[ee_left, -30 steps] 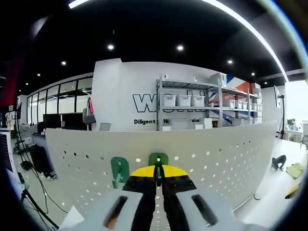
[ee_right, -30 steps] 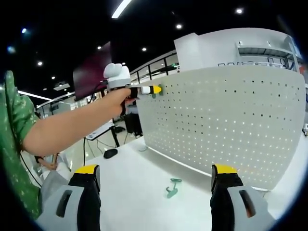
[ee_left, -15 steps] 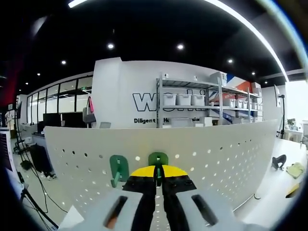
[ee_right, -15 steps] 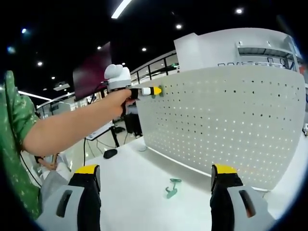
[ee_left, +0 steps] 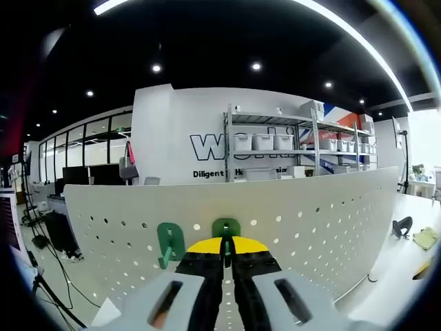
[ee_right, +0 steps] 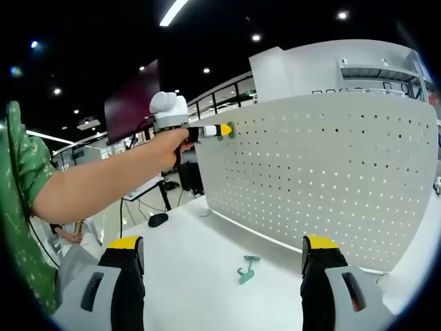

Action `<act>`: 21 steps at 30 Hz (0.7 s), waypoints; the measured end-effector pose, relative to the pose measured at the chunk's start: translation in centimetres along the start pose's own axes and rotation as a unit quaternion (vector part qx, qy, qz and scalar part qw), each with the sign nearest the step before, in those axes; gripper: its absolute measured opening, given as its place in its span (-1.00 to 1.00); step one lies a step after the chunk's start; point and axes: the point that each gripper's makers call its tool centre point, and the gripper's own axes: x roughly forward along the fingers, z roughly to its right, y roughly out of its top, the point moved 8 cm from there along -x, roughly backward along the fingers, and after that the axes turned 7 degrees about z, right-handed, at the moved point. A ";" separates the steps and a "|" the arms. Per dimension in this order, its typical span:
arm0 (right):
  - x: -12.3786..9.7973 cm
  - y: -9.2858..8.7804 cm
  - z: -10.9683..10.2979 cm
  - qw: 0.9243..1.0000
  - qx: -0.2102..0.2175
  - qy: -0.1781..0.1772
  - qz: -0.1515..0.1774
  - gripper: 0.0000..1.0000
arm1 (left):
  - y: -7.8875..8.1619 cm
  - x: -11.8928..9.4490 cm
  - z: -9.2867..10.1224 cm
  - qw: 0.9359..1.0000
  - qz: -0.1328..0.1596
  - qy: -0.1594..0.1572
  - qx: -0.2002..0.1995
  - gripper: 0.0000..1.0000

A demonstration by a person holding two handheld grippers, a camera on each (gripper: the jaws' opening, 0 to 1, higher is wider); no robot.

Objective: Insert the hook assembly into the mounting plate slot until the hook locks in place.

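My left gripper (ee_left: 227, 249) is pressed up against the white pegboard (ee_left: 310, 214), its yellow-tipped jaws squeezed together on a green hook (ee_left: 226, 229) whose rounded top pokes up just above the tips, flat against the board. A second green hook (ee_left: 169, 241) hangs on the pegboard just to the left of the one I am gripping, near the board's left end.

In the right gripper view, the same pegboard (ee_right: 331, 179) stands upright on a white table (ee_right: 200, 269) and curves away to the right. My left arm reaches in from the left, and the left gripper (ee_right: 222, 129) meets the board at its upper left corner (the hook there is only a speck of green at the yellow tips). My right gripper (ee_right: 224, 258) hangs low in front of the board with its jaws spread wide and nothing between them. A third green hook (ee_right: 246, 269) lies loose on the table in front of the pegboard's foot, between those spread jaws.
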 end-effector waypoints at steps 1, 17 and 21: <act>0.0 0.0 0.0 1.000 0.000 0.000 0.000 0.94 | 0.0 0.0 0.0 1.000 0.000 0.000 0.002 -0.94; -0.1 -0.2 0.1 1.000 0.002 0.001 -0.003 0.94 | 0.0 -0.1 0.6 0.999 0.002 0.006 0.050 -0.94; -0.1 -0.3 0.1 1.000 0.003 0.000 -0.003 0.94 | 0.0 -0.1 0.4 0.999 0.002 0.006 0.045 -0.94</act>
